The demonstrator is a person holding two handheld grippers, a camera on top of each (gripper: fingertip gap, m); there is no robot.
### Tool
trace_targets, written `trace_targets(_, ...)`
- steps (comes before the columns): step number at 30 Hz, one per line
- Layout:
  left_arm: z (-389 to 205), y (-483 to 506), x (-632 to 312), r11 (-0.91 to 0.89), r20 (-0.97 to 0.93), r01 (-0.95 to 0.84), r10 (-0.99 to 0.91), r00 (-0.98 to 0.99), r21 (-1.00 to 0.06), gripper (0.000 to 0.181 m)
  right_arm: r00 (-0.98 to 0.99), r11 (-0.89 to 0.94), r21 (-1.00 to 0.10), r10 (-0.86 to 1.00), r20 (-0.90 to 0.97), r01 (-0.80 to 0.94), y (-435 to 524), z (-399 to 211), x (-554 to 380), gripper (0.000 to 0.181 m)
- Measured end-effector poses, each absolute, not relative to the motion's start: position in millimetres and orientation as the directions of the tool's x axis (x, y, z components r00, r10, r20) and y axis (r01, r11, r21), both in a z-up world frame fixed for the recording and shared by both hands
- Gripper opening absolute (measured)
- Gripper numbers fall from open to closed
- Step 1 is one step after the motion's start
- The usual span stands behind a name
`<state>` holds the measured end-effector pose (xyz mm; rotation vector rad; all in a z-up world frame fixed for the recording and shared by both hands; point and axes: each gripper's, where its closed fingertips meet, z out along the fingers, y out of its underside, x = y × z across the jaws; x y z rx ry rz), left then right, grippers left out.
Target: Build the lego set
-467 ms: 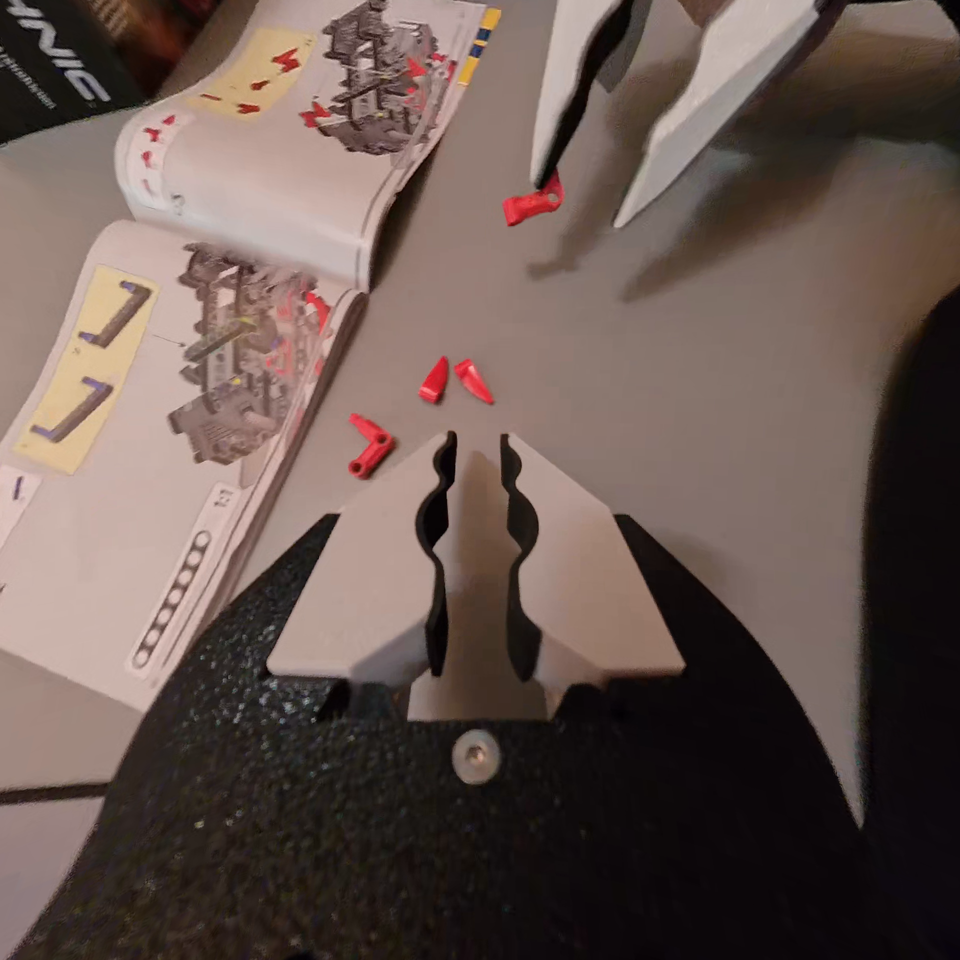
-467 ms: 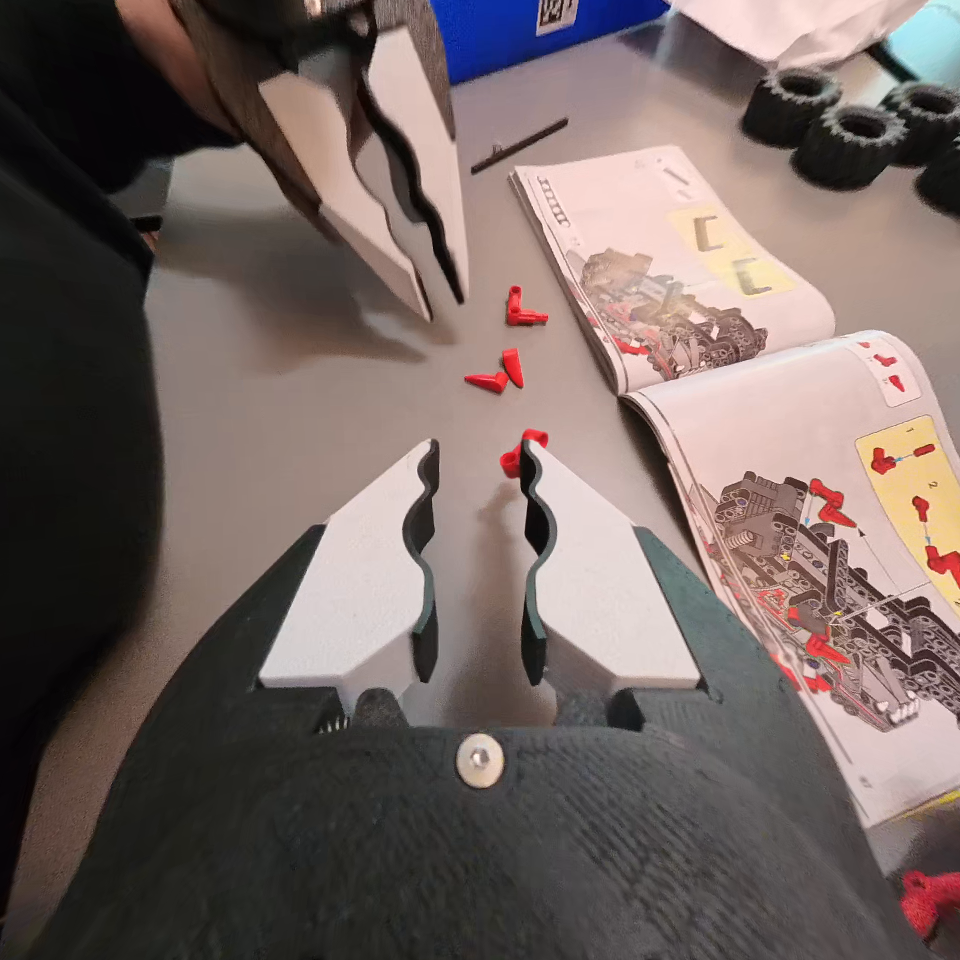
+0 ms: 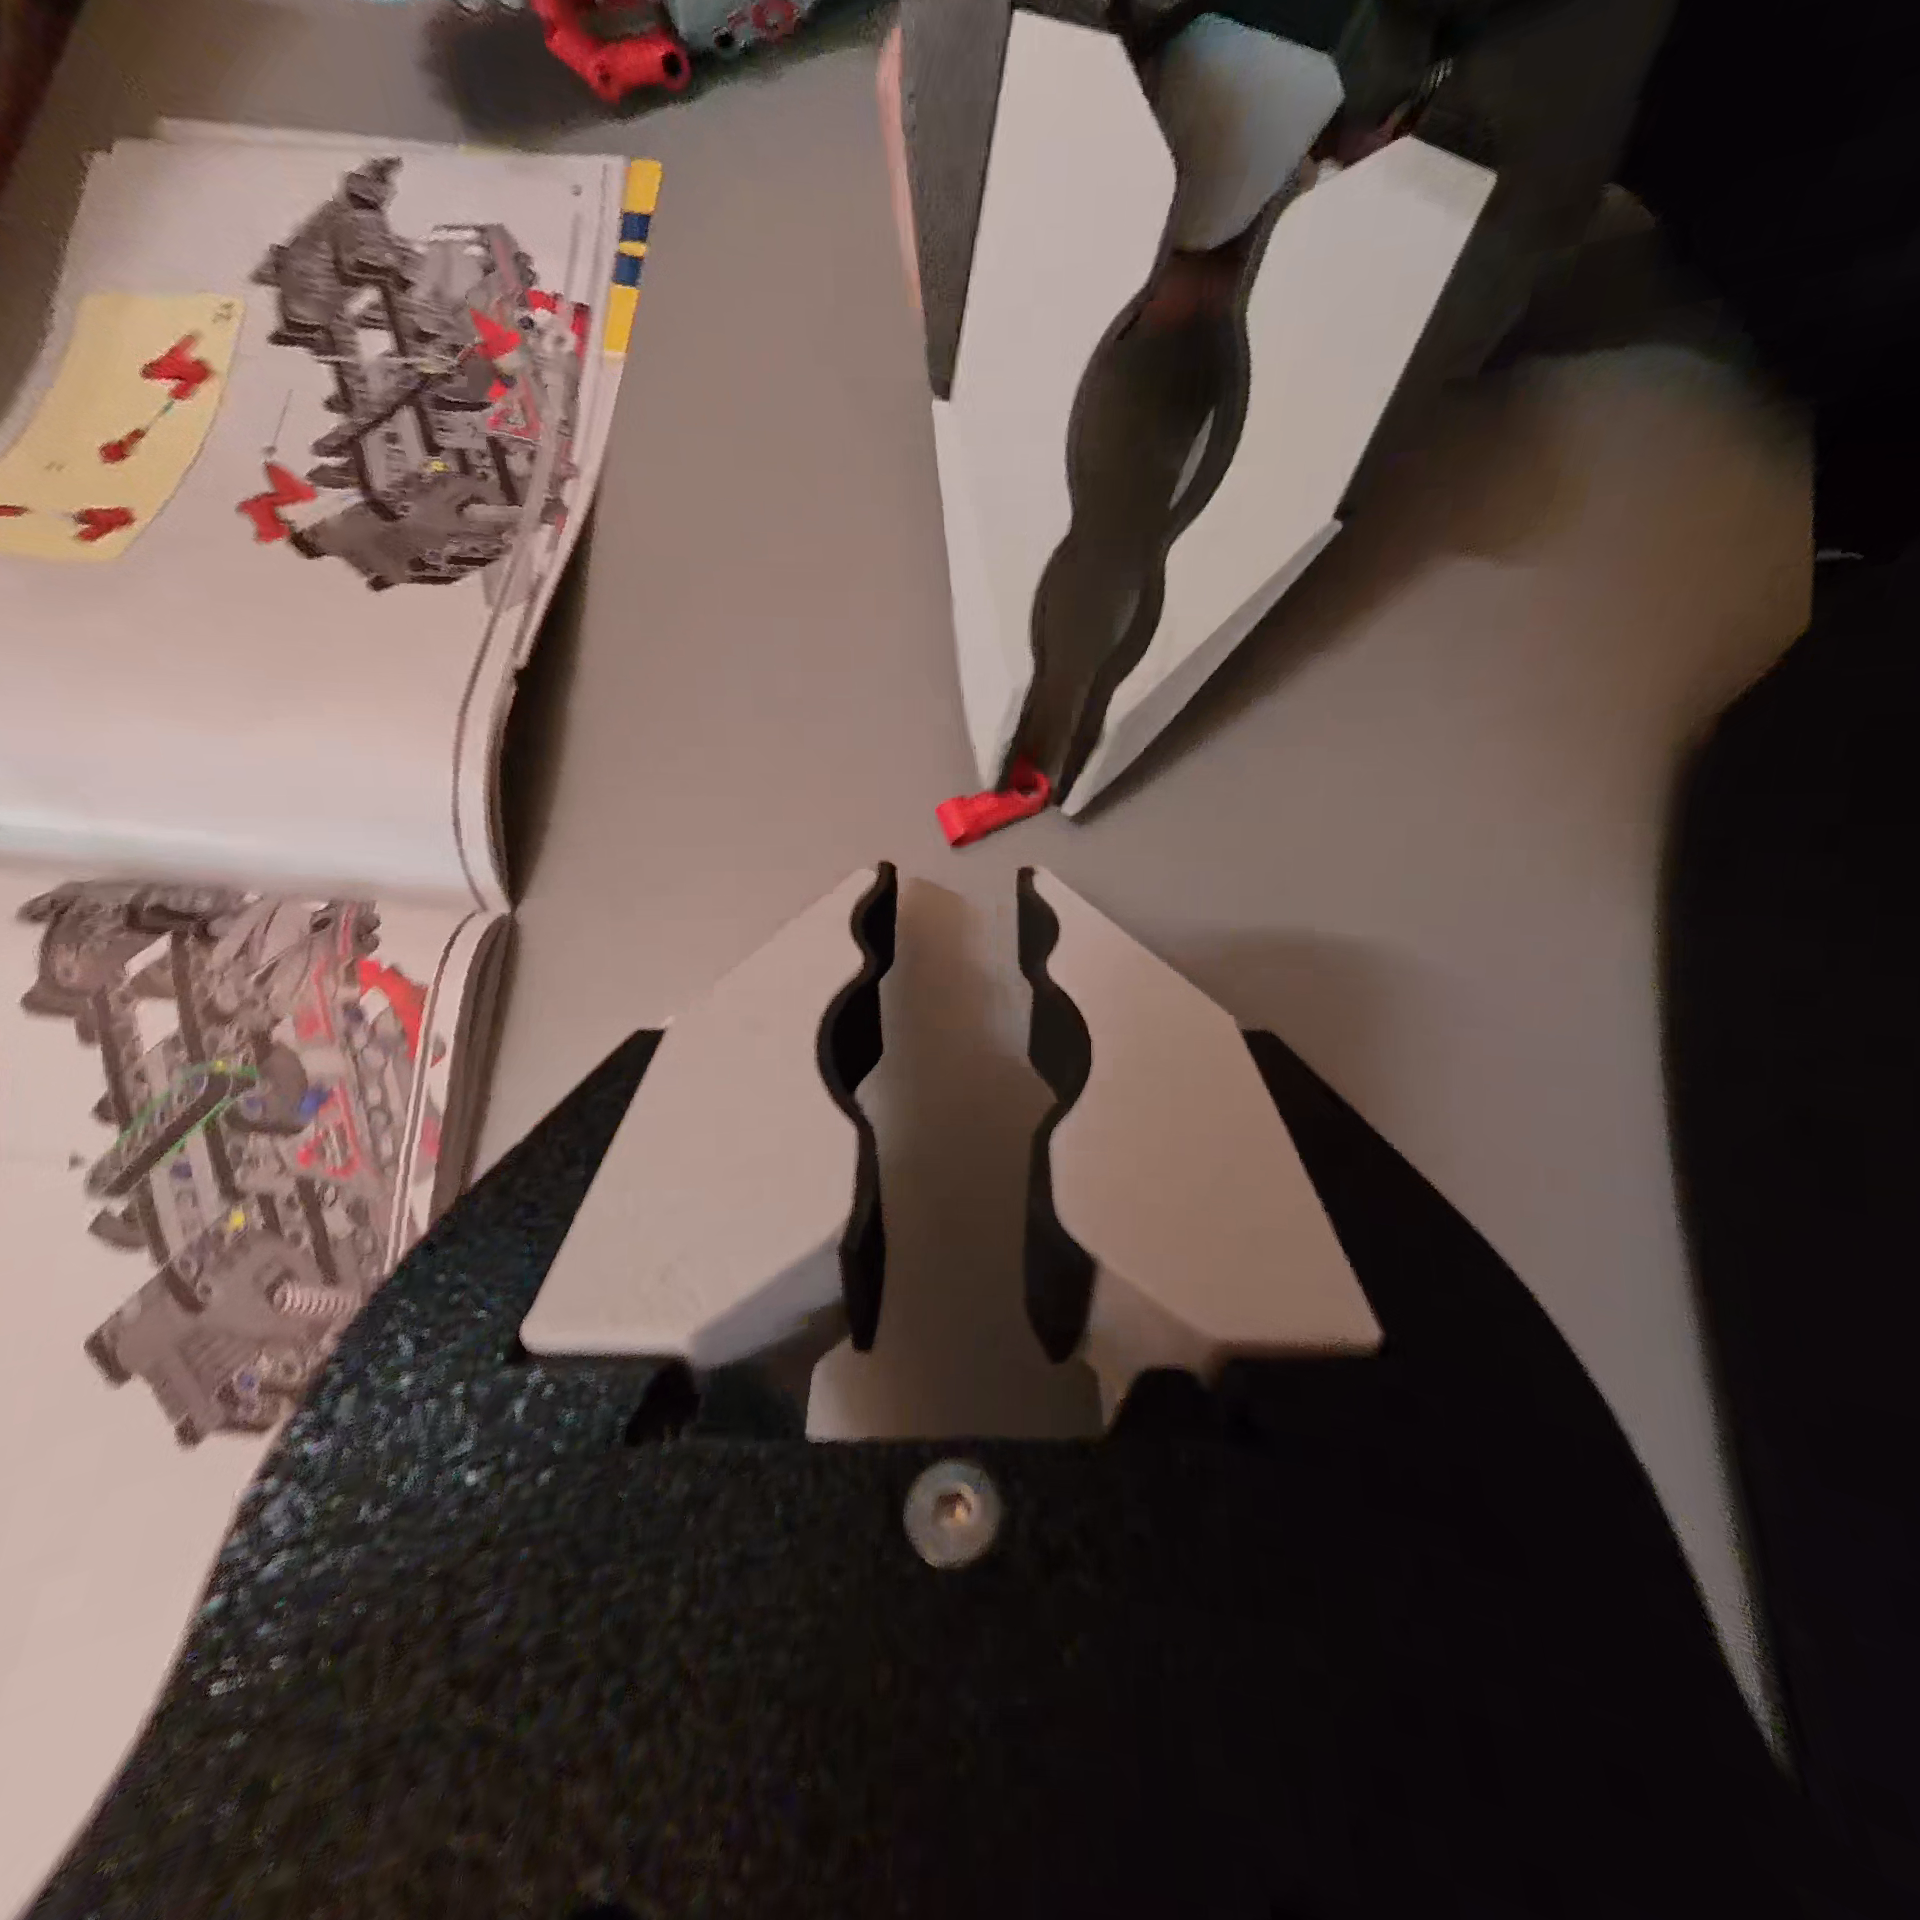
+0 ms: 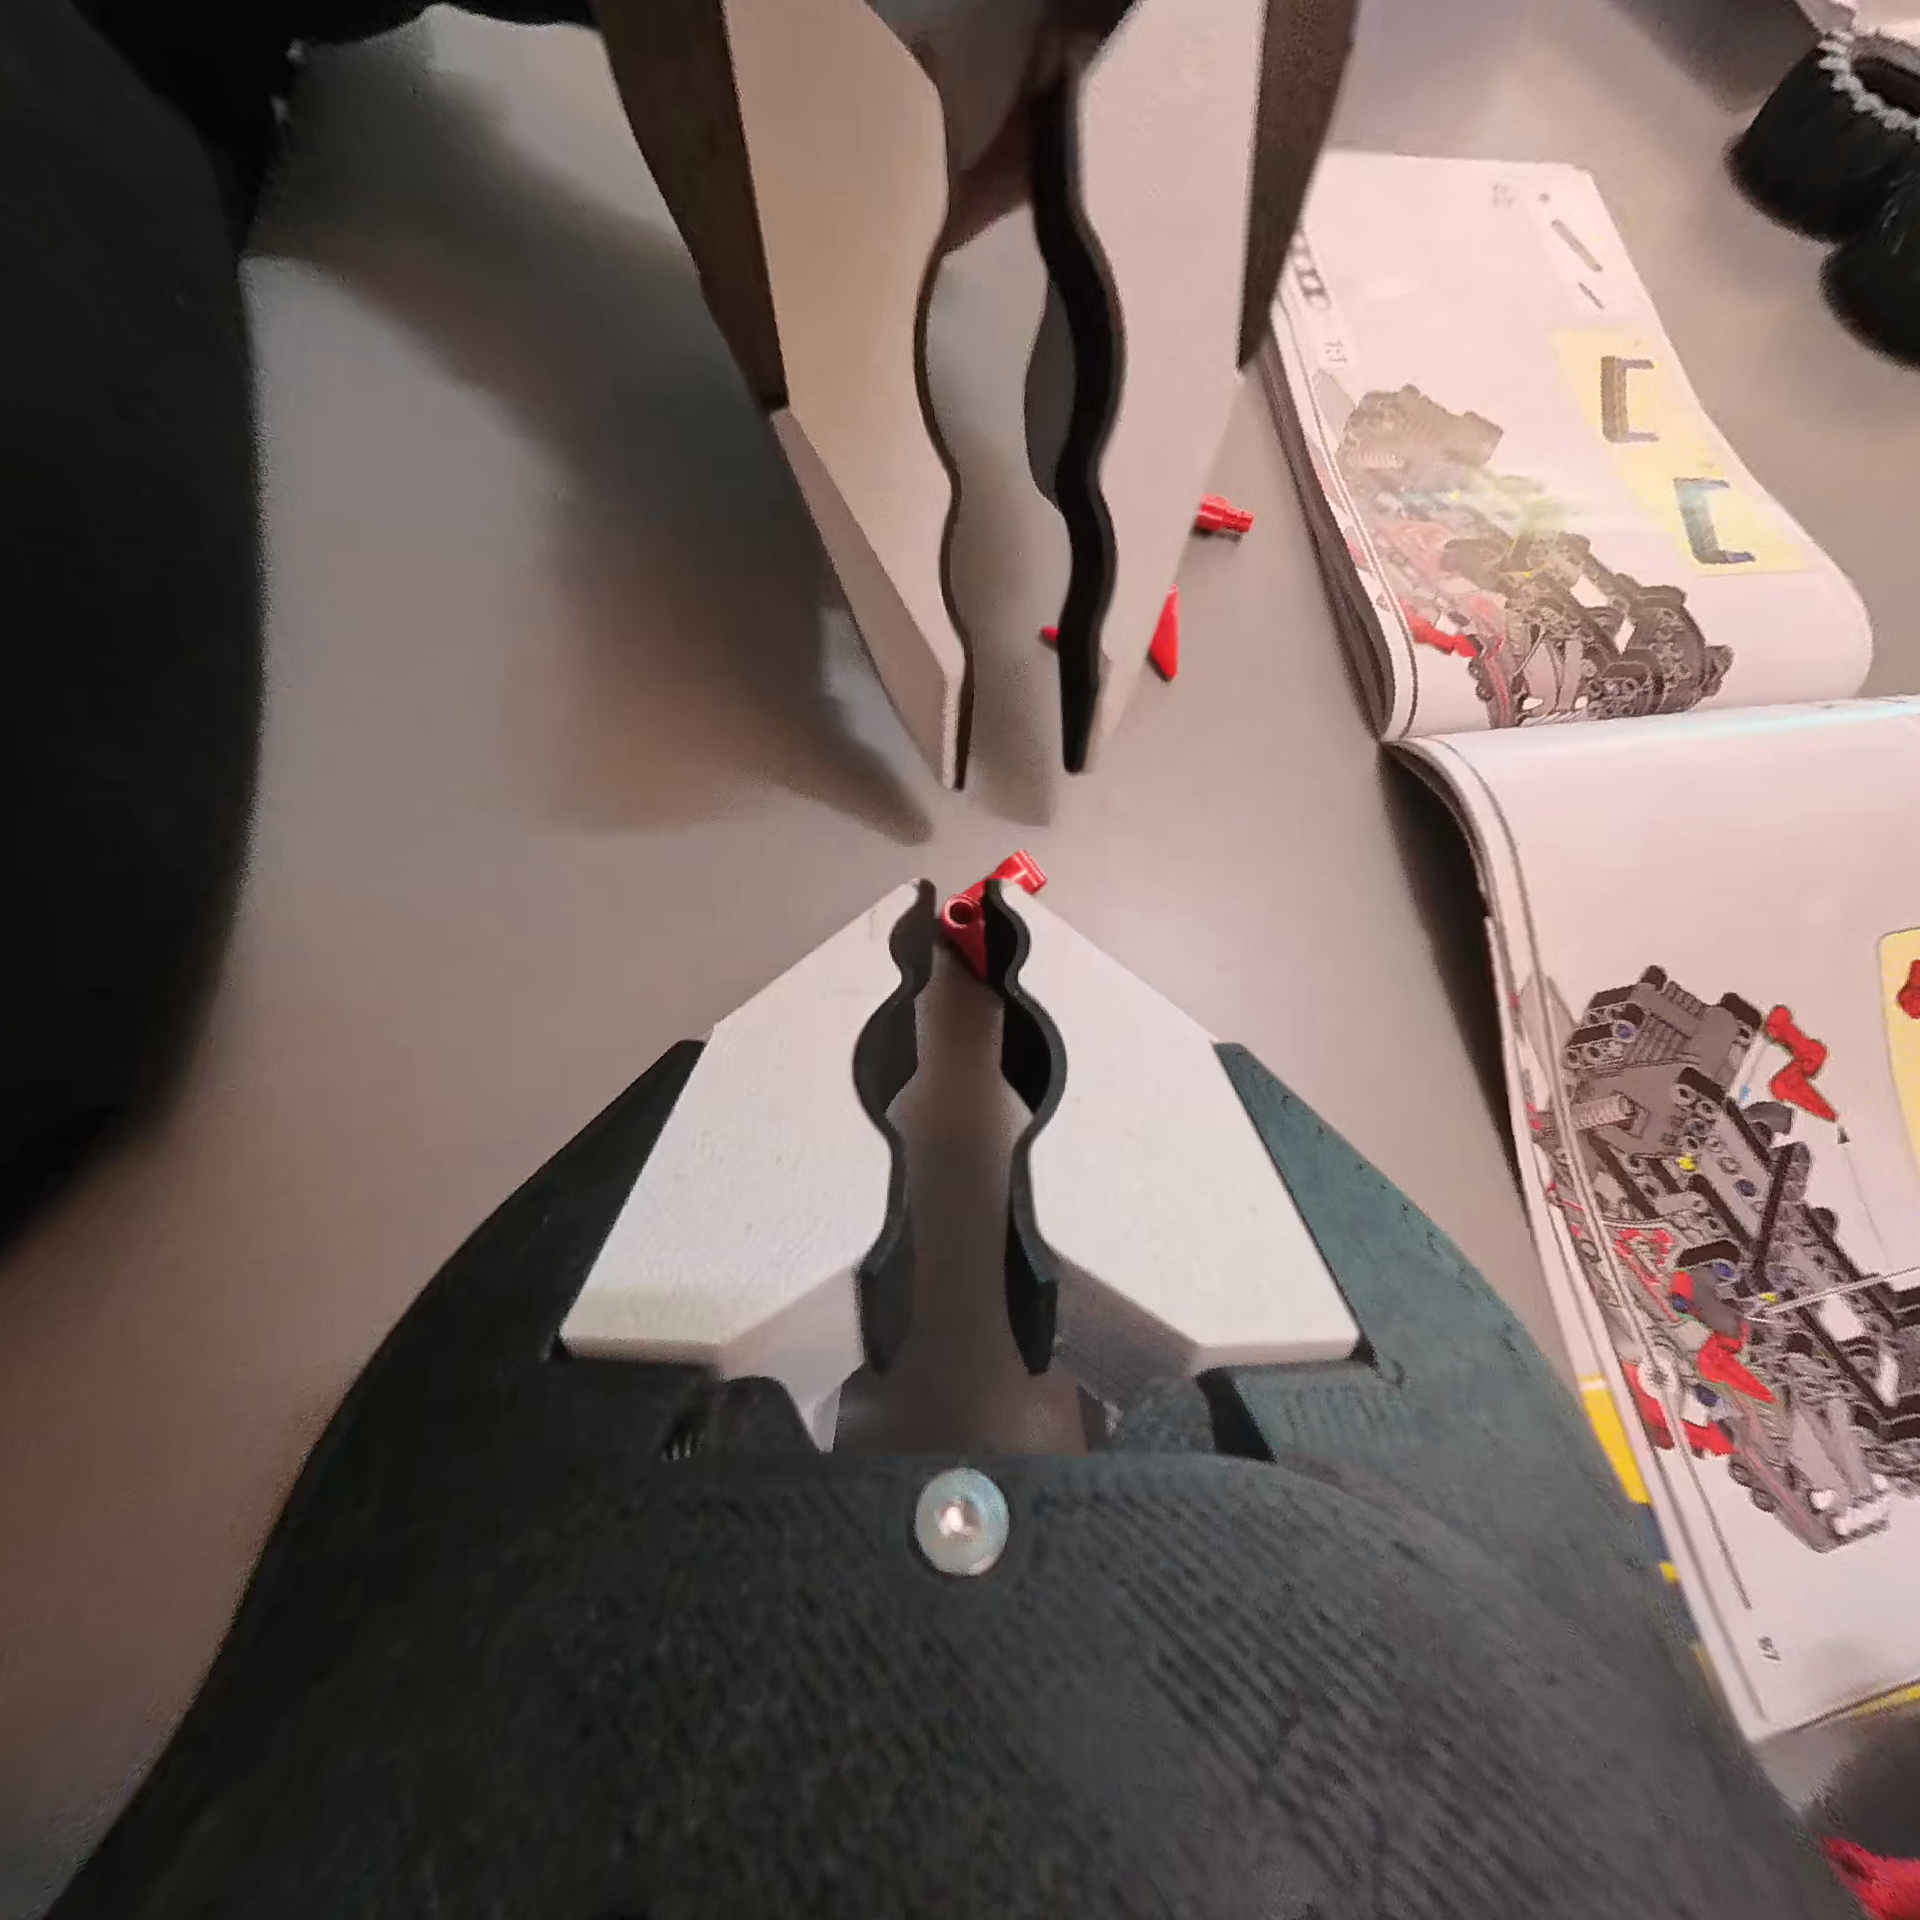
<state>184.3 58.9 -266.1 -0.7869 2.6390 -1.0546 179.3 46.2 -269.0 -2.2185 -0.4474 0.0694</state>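
Note:
My right gripper is shut on a small red angled connector, pinched at its fingertips just above the grey table. In the left wrist view the same gripper points down with the connector sticking out to the left of its tips. My left gripper is open and empty, with its tips a short way from the connector. In the right wrist view it faces my right gripper tip to tip. Behind it lie two red wedge pieces and another red connector, partly hidden.
An open instruction booklet lies beside the grippers and also shows in the left wrist view. Black tyres stand at the far right. A partly built red and grey model sits beyond the booklet. A dark sleeve fills one side. The grippers are tip to tip, or close to it.
My right gripper has closed on the red connector that lay beside its right finger. Both grippers have moved toward each other, and the left one has passed over the red wedges.

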Motion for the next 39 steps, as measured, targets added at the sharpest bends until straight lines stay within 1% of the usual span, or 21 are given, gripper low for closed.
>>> trace_targets(1, -268.9, 56.4, 184.6, 0.618, 0.036, -0.410, -0.526, -0.850, -0.671, 0.021, 0.931, -0.573, -0.757, 0.342, 0.126, 0.313, 45.9, -269.7, 180.9, 0.012)
trace_targets(4, -272.5, 49.8, 189.3, 0.636, 0.047, -0.375, -0.470, -0.882, -0.674, 0.029, 0.921, -0.581, -0.739, 0.364, 0.137, 0.340, 40.5, -273.8, 181.8, 0.012)
trace_targets(6, -271.7, 43.9, 189.1, 0.641, 0.056, -0.339, -0.419, -0.906, -0.688, 0.034, 0.923, -0.560, -0.759, 0.360, 0.139, 0.333, 38.6, -269.0, 182.0, 0.014)
trace_targets(8, -273.8, 40.5, 187.7, 0.663, 0.055, -0.311, -0.377, -0.925, -0.681, 0.032, 0.939, -0.559, -0.781, 0.331, 0.096, 0.277, 34.8, -263.1, 183.3, 0.022)
trace_targets(10, -278.6, 39.0, 185.6, 0.703, 0.026, -0.265, -0.331, -0.943, -0.660, 0.027, 0.952, -0.543, -0.808, 0.300, 0.066, 0.227, 31.5, -254.4, 186.0, 0.021)
trace_targets(12, -278.5, 38.5, 184.2, 0.721, 0.004, -0.242, -0.315, -0.949, -0.649, 0.008, 0.974, -0.543, -0.829, 0.228, 0.009, 0.135, 28.8, -247.6, 192.7, 0.023)
trace_targets(13, -278.5, 39.1, 184.8, 0.728, -0.015, -0.236, -0.321, -0.947, -0.643, 0.007, 0.984, -0.559, -0.827, 0.172, -0.044, 0.061, 27.1, -246.4, 198.3, 0.027)
trace_targets(15, -277.7, 41.6, 187.9, 0.733, -0.101, -0.190, -0.333, -0.937, -0.653, 0.006, 0.988, -0.564, -0.821, 0.055, -0.141, -0.086, 24.9, -244.8, 209.9, 0.031)
trace_targets(17, -276.6, 43.8, 188.9, 0.720, -0.164, -0.162, -0.361, -0.918, -0.675, 0.007, 0.970, -0.547, -0.813, 0.008, -0.243, -0.200, 23.4, -243.8, 210.4, 0.036)
trace_targets(19, -268.9, 49.1, 196.0, 0.718, -0.300, -0.089, -0.396, -0.868, -0.691, 0.007, 0.942, -0.513, -0.803, -0.037, -0.333, -0.304, 26.0, -243.0, 213.2, 0.037)
trace_targets(21, -257.6, 58.2, 202.8, 0.762, -0.486, 0.022, -0.391, -0.782, -0.648, 0.007, 0.893, -0.466, -0.782, -0.039, -0.449, -0.414, 33.4, -239.1, 211.0, 0.031)
trace_targets(22, -253.1, 62.8, 204.9, 0.791, -0.565, 0.067, -0.371, -0.737, -0.608, 0.007, 0.866, -0.446, -0.768, -0.032, -0.499, -0.460, 38.1, -236.8, 209.3, 0.032)
trace_targets(24, -240.3, 66.9, 207.5, 0.827, -0.700, 0.168, -0.325, -0.636, -0.536, 0.007, 0.831, -0.426, -0.749, -0.010, -0.557, -0.507, 47.5, -234.3, 205.2, 0.027)
trace_targets(27, -230.7, 68.5, 206.9, 0.846, -0.768, 0.208, -0.308, -0.562, -0.491, 0.007, 0.834, -0.460, -0.743, 0.008, -0.551, -0.487, 57.5, -241.1, 199.3, 0.026)
trace_targets(29, -231.6, 66.3, 205.0, 0.842, -0.766, 0.214, -0.307, -0.564, -0.495, 0.006, 0.838, -0.448, -0.765, 0.060, -0.543, -0.463, 63.7, -235.8, 192.7, 0.017)
trace_targets(31, -231.8, 67.6, 205.6, 0.845, -0.774, 0.216, -0.308, -0.553, -0.490, 0.006, 0.853, -0.430, -0.784, 0.060, -0.519, -0.447, 67.1, -233.0, 195.0, 0.007)
trace_targets(33, -236.1, 67.9, 204.6, 0.847, -0.763, 0.205, -0.305, -0.571, -0.491, 0.007, 0.885, -0.461, -0.798, 0.055, -0.463, -0.389, 67.0, -237.6, 194.9, 0.007)
trace_targets(36, -248.9, 66.1, 197.8, 0.833, -0.690, 0.162, -0.310, -0.654, -0.528, 0.007, 0.950, -0.536, -0.811, 0.047, -0.307, -0.235, 64.9, -250.5, 192.3, 0.006)
trace_targets(39, -251.2, 64.9, 189.3, 0.771, -0.569, 0.090, -0.381, -0.729, -0.631, 0.010, 0.990, -0.586, -0.803, 0.014, -0.139, -0.104, 64.9, -261.4, 197.5, 0.006)
